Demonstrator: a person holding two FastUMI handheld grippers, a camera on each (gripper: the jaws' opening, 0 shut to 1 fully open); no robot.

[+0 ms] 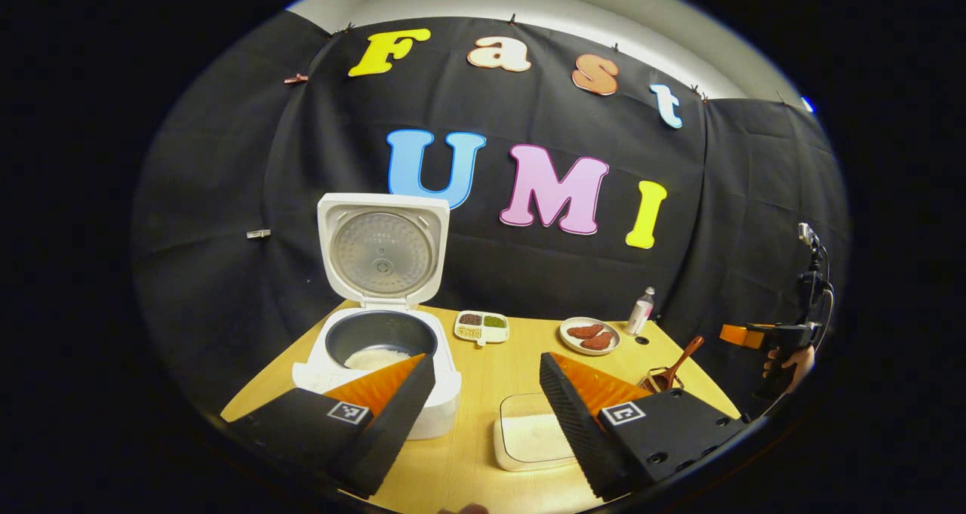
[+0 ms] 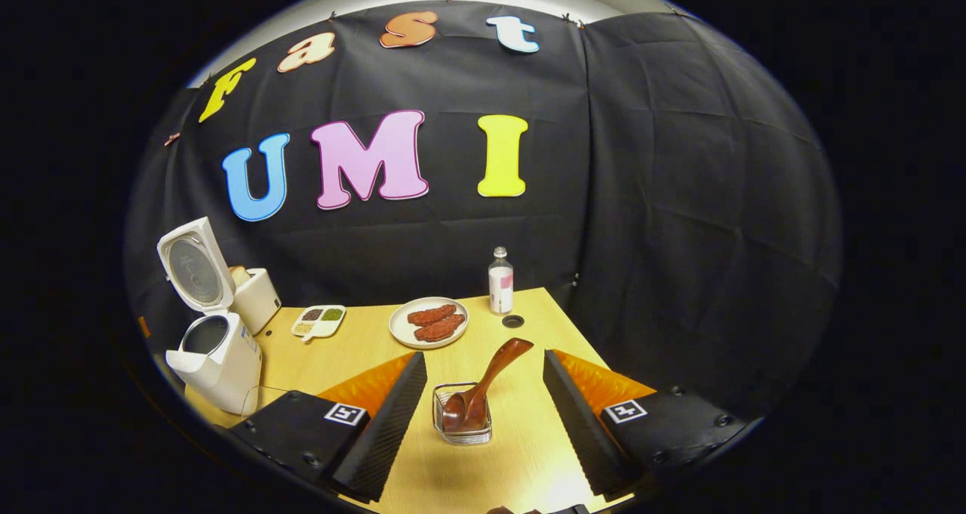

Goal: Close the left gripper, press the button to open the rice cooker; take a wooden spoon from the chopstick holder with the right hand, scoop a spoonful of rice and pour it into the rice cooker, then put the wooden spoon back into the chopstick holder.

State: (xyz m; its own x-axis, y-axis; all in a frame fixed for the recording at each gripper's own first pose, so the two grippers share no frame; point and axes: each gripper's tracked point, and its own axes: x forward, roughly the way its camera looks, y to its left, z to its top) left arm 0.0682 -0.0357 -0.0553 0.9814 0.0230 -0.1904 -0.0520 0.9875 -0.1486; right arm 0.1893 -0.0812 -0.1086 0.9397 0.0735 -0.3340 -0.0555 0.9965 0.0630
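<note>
On the wooden table: a booth kitchen set, both grippers spread wide and grasping nothing.
Rice cooker (image 1: 377, 348): lid standing upright, bowl exposed with a patch of white rice at the bottom; it sits just beyond the left gripper (image 1: 483, 386), partly behind that gripper's left finger.
Left gripper: released, jaws well apart above the table (image 1: 483, 453).
Rice container (image 1: 532, 438): shallow clear dish of white rice, lying between the left gripper's fingers, its right edge hidden by the right finger.
Wooden spoon (image 2: 487, 382): bowl down in the wire chopstick holder (image 2: 462, 414), handle leaning up and to the right.
Right gripper (image 2: 483, 386): released, fingers flanking the holder without touching it; in the left gripper view it hangs at the far right edge, held by a hand (image 1: 789, 363).
Beyond the holder: white plate of brown cutlets (image 2: 429, 322), small capped bottle (image 2: 500, 280) beside a round hole in the tabletop.
Middle of the table: divided tray of grains (image 1: 481, 327).
Behind the cooker: a white toaster (image 2: 255, 300), seen from the right gripper view.
</note>
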